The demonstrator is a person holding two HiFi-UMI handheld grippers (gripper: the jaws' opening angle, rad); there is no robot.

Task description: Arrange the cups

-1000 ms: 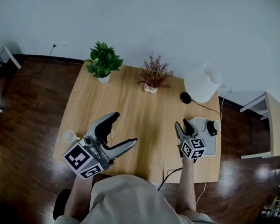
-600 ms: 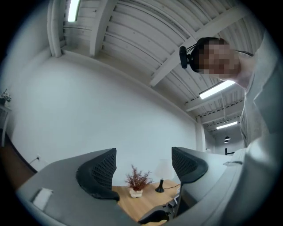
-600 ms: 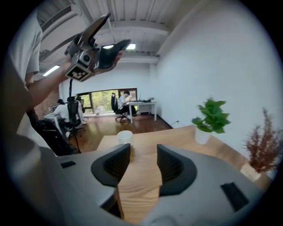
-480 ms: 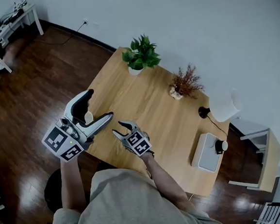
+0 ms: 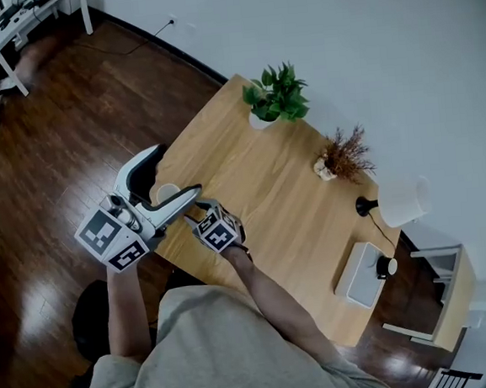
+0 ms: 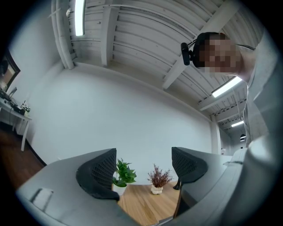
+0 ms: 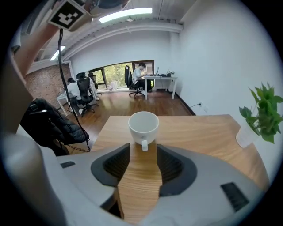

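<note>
A white cup stands near the table's left corner; in the right gripper view the cup is upright and empty, its handle turned toward me. My right gripper points down at it, its jaws are opening, and the cup sits just beyond the tips with nothing between them. In the head view the right gripper lies partly under the left one. My left gripper hovers above the cup, open wide and empty. A second, dark cup sits on a white tray at the far right.
A wooden table carries a green potted plant, a dried plant and a white lamp along the wall side. The left gripper view shows the green plant and the dried plant. Dark wood floor surrounds the table.
My right gripper has swung from the tray at the right across to the white cup at the left corner. The left gripper has moved over that corner too.
</note>
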